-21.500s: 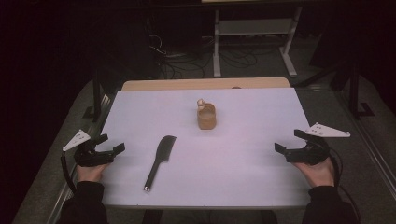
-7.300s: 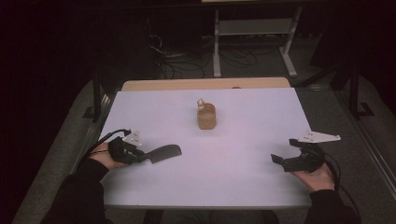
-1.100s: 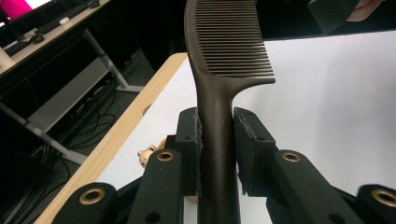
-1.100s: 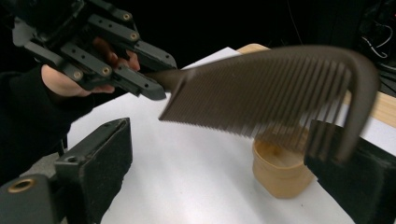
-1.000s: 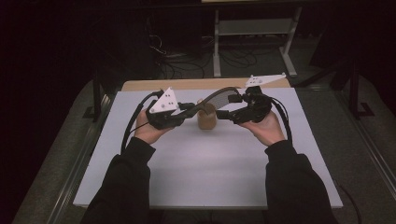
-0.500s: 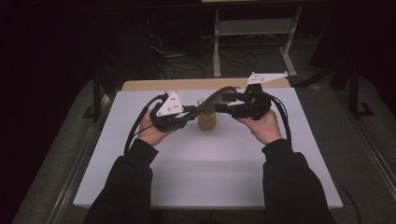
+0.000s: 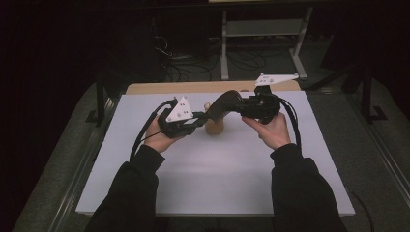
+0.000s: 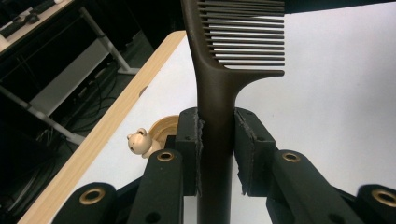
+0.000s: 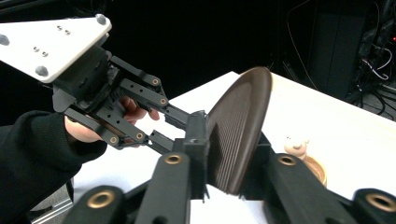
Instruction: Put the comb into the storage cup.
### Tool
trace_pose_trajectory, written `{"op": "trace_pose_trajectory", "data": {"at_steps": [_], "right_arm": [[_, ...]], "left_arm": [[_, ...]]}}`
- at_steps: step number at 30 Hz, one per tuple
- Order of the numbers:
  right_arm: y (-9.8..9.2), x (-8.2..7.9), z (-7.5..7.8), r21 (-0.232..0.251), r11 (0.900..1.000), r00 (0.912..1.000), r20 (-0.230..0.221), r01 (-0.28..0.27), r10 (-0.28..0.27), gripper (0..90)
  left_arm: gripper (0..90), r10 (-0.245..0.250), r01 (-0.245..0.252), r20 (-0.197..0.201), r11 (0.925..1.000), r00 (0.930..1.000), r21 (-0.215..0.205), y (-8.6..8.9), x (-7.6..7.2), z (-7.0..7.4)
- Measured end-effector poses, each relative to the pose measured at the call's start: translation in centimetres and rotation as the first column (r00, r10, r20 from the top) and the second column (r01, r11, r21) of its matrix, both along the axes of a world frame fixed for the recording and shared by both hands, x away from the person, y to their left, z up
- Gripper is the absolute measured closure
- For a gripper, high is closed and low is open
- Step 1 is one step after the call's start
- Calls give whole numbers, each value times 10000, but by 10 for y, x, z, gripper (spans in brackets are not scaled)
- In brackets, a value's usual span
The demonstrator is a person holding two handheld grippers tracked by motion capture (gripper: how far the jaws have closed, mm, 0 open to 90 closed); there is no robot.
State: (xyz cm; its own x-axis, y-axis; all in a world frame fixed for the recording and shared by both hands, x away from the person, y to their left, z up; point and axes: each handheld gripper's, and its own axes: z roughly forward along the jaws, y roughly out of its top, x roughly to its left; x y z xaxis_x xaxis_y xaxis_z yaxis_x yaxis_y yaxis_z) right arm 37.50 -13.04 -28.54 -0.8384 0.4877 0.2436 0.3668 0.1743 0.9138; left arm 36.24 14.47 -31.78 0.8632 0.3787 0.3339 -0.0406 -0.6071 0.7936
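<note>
- Both grippers are seen in the high view raised above the middle far part of the white table (image 7: 212, 179): the left gripper (image 7: 196, 122) is clamped on the handle of a dark brown comb (image 7: 223, 105), and the right gripper (image 7: 244, 104) is closed on its toothed end. The comb is held off the table, just above a small tan bear-topped container (image 7: 213, 123). No writing can be read. Wide bare surface lies toward the near edge and both sides; a wooden strip (image 7: 193, 87) runs along the far edge. Both forearms in dark sleeves reach forward, hands turned inward.
- From the left gripper view, the comb handle (image 8: 215, 140) is gripped upright between both pads, teeth pointing right. The bear figure (image 8: 139, 141) sits low left, near the table's wooden edge.
- From the right gripper view, the comb's toothed end (image 9: 236, 135) is pinched between the jaws, and the left gripper (image 9: 198, 133) is met opposite, its hand (image 9: 93, 126) behind.
</note>
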Motion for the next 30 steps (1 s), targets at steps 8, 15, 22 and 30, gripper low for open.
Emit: {"op": "trace_pose_trajectory", "data": {"at_steps": [8,15,22,30], "right_arm": [[7,1,5,-66,9997,9997,-123,-224,223,857],[15,1,11,-611,9980,9996,-238,-155,141,859],[16,0,14,-979,9952,10000,-48,25,-30,860],[7,-1,19,-1195,9924,9996,60,298,-293,860]], "left_arm": [[728,74,-80,-279,9997,9996,-238,0,3,-5],[684,168,-182,-441,9994,9989,-301,1,6,-8],[467,139,-251,-1146,9950,9933,-964,7,10,-15],[302,-459,16,-2015,9767,9784,-2145,21,14,-16]]}}
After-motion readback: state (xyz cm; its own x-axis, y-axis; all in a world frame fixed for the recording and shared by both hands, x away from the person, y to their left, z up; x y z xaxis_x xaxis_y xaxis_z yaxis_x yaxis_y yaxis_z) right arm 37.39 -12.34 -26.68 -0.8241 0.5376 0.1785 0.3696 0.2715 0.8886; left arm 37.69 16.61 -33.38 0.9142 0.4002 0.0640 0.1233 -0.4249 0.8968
